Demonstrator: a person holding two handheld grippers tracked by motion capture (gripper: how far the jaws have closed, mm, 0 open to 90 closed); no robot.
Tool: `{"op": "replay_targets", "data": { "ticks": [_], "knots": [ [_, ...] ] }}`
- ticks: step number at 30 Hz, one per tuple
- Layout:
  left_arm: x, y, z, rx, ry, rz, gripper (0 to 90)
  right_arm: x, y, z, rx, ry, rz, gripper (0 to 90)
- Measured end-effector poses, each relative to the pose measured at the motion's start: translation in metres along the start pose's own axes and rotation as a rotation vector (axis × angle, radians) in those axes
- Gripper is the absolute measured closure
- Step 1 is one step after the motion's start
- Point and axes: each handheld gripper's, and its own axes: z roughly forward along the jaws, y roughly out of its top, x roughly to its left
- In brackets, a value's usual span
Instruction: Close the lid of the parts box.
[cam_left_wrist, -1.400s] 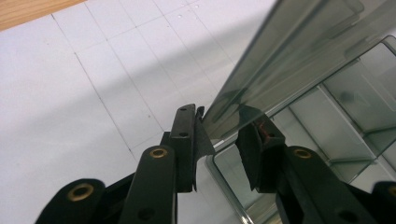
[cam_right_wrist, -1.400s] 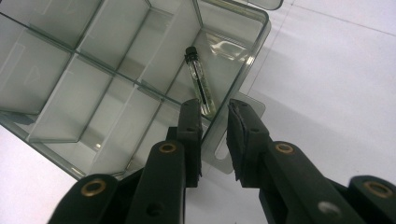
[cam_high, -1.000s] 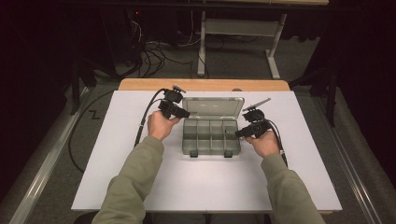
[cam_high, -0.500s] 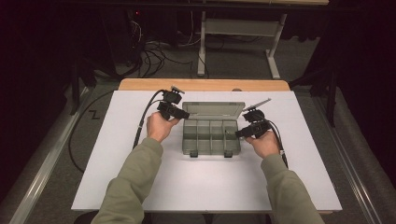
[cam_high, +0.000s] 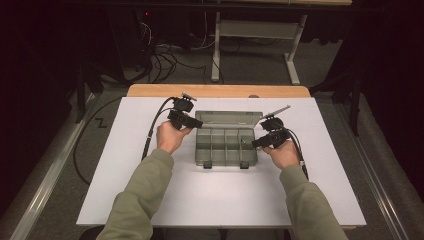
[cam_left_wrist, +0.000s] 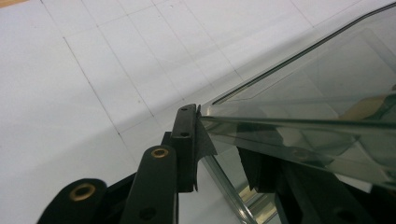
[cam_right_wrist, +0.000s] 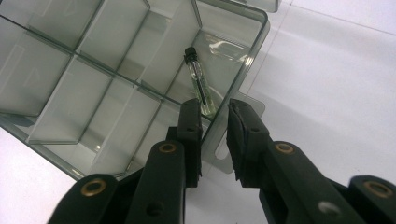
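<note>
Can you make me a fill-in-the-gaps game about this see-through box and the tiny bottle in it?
1. The tiny glass bottle has a ___ cap.
2. The bottle lies in a compartment of the clear box, and the box's lid is ___.
3. The box rests on a ___ table.

Missing words: black; open; white

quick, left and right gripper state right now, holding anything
Left gripper: closed on the corner of the clear plastic compartment box's open lid.
Right gripper: jaws astride the box's side wall, a small black-capped glass vial just beyond; whether they grip cannot be told.
</note>
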Motion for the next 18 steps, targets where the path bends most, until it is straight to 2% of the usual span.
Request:
{"op": "replay_targets", "data": {
  "ticks": [5,7,8,9,10,11,13,16,18],
  "knots": [
    [-0.001,-0.001,-0.003,0.004,-0.006,0.010,67.8,0.000,-0.001,0.000,-0.006,-0.001,0.004,76.9],
    [-0.002,-0.001,-0.003,-0.007,-0.011,0.004,67.5,0.000,-0.001,0.000,-0.007,-0.003,0.002,76.9],
    [-0.003,-0.002,-0.003,-0.019,-0.011,-0.012,67.4,0.000,-0.001,0.000,-0.008,-0.003,0.003,76.9],
    [0.000,-0.001,-0.005,0.003,-0.009,0.009,67.3,0.000,-0.001,0.000,-0.009,-0.003,0.001,76.9],
    [-0.002,-0.002,-0.003,-0.020,-0.015,-0.017,67.1,0.000,-0.001,0.000,-0.009,-0.002,0.001,76.8],
    [0.000,-0.001,-0.005,0.000,-0.015,-0.005,66.7,0.000,-0.001,0.000,-0.010,-0.001,-0.001,76.9],
    [0.000,-0.001,-0.006,-0.002,-0.021,-0.017,65.8,0.000,-0.001,0.000,-0.011,0.000,0.000,76.8],
    [0.000,-0.002,-0.009,0.002,-0.023,-0.009,65.5,0.000,-0.002,0.000,-0.010,-0.002,0.001,76.9],
    [-0.001,-0.001,-0.013,-0.012,-0.035,-0.016,65.5,0.001,-0.002,0.000,-0.012,-0.006,-0.002,76.9]
  ]
}}
